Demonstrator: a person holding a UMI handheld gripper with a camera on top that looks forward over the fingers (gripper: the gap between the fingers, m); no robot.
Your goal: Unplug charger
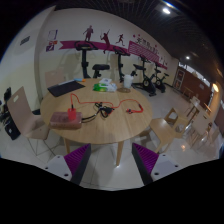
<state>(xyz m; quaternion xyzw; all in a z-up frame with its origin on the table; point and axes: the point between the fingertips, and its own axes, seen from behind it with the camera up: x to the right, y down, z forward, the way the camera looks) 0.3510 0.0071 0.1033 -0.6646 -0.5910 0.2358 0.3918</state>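
Note:
A round wooden table (125,125) stands ahead of me, well beyond the fingers. On it lies a pinkish power strip or box (66,119) with a dark charger and cable (103,110) running right from it, and a red cable (122,101) behind. A green item (99,87) lies at the table's far side. My gripper (112,163) is open and empty, its purple pads (77,160) spread wide above the floor, short of the table's near edge.
A dark laptop or mat (63,88) lies on the table's far left. Chairs stand at the left (22,118) and right (162,128). Exercise machines (130,70) line the back wall. The table leg (122,152) stands just ahead between the fingers.

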